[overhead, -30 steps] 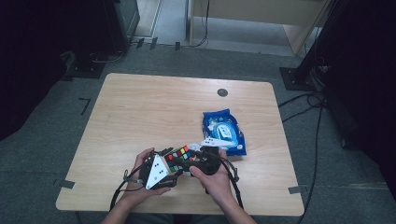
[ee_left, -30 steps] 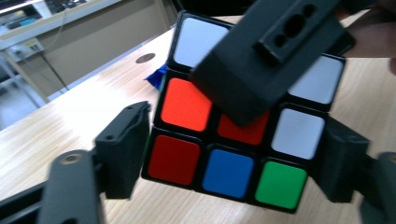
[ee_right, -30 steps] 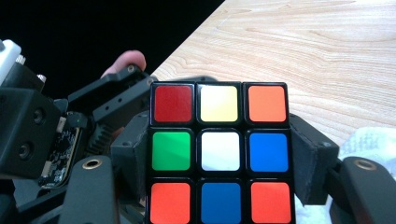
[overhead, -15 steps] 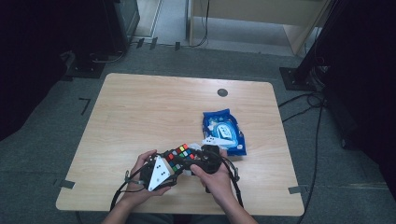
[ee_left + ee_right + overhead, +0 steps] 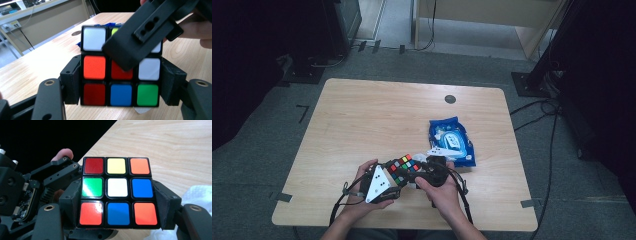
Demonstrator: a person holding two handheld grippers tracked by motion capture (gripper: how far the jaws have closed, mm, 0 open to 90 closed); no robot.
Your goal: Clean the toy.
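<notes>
Change since the earlier frames: the left tongs (image 5: 396, 178) have just been closing and easing again on the cube; hands and cube otherwise hold their place.

High view: multicoloured plastic puzzle cube (image 5: 404, 166) held just above the pale wooden worktop (image 5: 362, 120), near its front edge, between both hands. Left tongs at the cube's left, right tongs (image 5: 421, 172) at its right. Blue plastic wipes packet (image 5: 452, 140) lies just behind and right of the cube; a white wipe (image 5: 438, 151) between them.

Left gripper view: own jaws clenched on the cube's (image 5: 120, 75) lower layer, one pad on each side. The right tongs cross the cube's upper face.

Right gripper view: own jaws clamp the cube (image 5: 116, 191) at its middle and lower rows, pads flush to both sides.

Handling note: for a layer turn, judged best to keep one grip square and firm as anchor, twist the other about the cube's axis only, and align layers fully before regripping, lest the cube jam or slip.
</notes>
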